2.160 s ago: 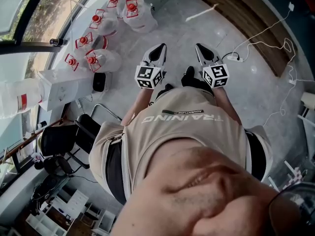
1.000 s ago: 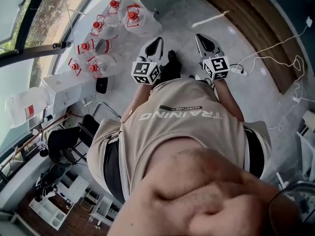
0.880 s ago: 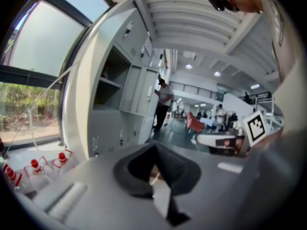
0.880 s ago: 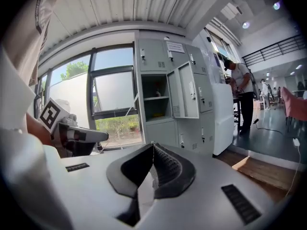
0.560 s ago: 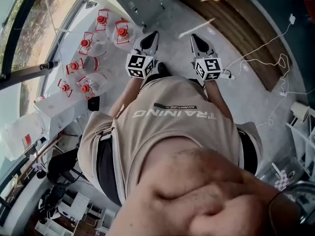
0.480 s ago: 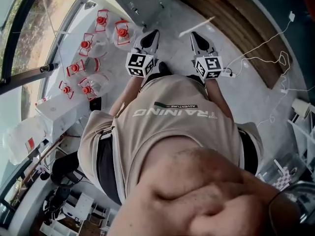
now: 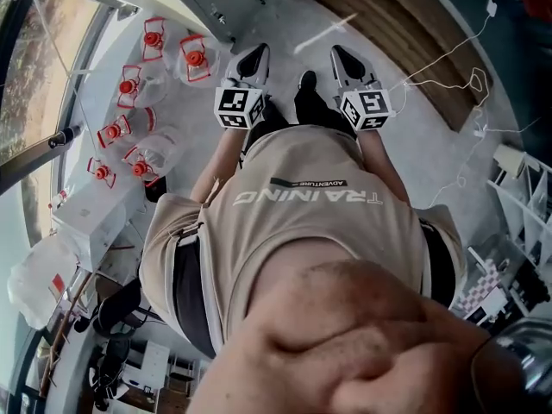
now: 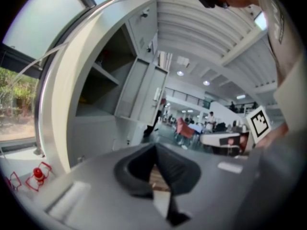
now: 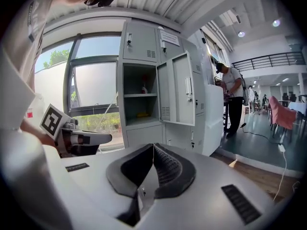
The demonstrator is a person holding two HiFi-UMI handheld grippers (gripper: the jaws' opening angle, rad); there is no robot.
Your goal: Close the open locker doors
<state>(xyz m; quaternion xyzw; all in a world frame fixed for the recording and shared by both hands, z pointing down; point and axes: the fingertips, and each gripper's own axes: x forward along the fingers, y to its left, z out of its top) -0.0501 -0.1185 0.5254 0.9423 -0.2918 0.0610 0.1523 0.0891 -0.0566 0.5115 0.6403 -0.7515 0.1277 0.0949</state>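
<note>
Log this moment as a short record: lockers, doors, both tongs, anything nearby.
locker: grey cabinet ahead, beside the window
open door: at least one, swung out right of a shelved compartment
left tongs: shut, empty
right tongs: shut, empty, apart from the door
nearby: red-capped water jugs at the person's left
task state: door not yet closed

Left gripper [image 7: 254,59] held forward, right gripper [image 7: 339,59] level beside it, both jaws pressed together, nothing gripped
</note>
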